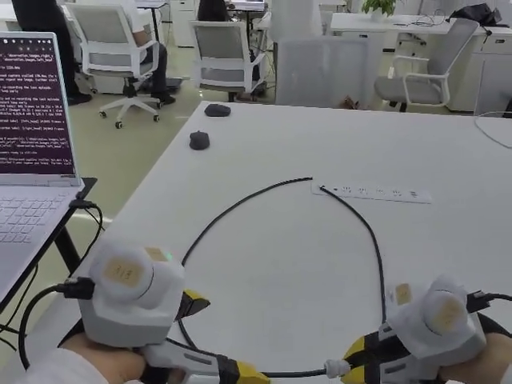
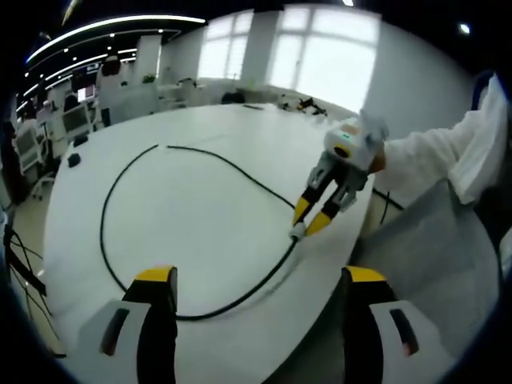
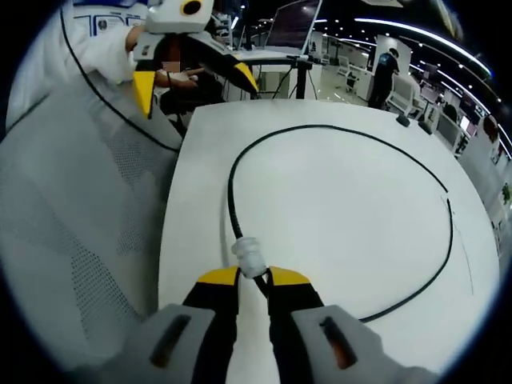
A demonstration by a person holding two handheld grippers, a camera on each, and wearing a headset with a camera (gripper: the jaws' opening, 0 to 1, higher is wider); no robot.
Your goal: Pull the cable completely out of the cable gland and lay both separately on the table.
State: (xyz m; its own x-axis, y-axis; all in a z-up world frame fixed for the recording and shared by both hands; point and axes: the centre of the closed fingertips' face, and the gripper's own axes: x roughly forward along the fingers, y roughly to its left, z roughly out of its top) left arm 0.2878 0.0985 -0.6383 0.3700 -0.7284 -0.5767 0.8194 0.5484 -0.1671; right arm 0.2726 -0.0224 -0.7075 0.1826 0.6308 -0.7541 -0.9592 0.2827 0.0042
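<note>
R tongs [image 3: 253, 278] shut on cable [image 3: 229, 192] right behind white gland [image 3: 246, 254], near tabletop [image 3: 336, 208] edge. L tongs [image 2: 260, 280] wide open, empty, over cable. Prob best: L clamps gland, then pull straight apart, no twist.

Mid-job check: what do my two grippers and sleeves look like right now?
Both the left gripper and the right gripper have rounded white bodies and black jaws with yellow tips. A black lead plugs into each body. Each top bears a tan patch. The sleeves are white.
</note>
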